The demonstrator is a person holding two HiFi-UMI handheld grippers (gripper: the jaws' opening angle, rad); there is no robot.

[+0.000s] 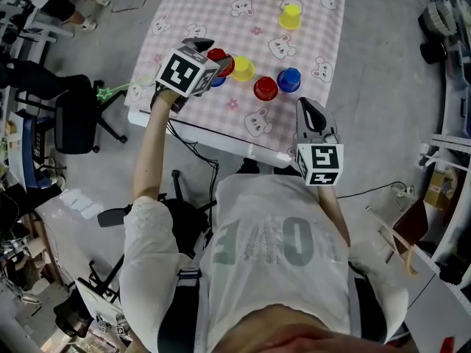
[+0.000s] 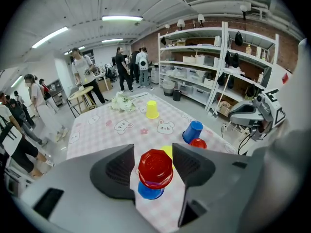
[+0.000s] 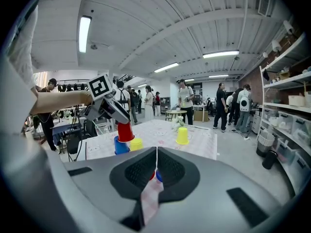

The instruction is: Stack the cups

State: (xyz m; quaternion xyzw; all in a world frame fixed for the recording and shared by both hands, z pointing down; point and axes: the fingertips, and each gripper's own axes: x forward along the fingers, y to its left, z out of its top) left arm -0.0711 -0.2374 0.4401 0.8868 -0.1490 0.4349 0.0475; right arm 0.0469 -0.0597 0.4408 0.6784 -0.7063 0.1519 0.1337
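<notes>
Left claw (image 2: 153,154) is over the near-left part of the worktop (image 1: 213,20). Its jaws stand wide with the red cup (image 3: 125,131) between them. I see a sliver of gap on one side, so I read the pads as not pressing on it.

The red cup is glossy plastic, mouth down, with a faceted flat base facing my camera. It sits on top of the blue cup (image 3: 119,146), leaning a little. The yellow cup (image 3: 136,143) stands just beside that stack, also mouth down.

Right claw (image 3: 156,154) hangs off the near edge towards the right corner, jaws closed together with nothing in them.

I count six cups, two of each colour. Besides the stack and its yellow neighbour, the second red cup (image 1: 265,88) and second blue cup (image 1: 288,79) stand side by side mid-worktop. The far yellow cup (image 1: 290,16) stands alone near the far edge. All of them are upside down on the pink checked cloth.
</notes>
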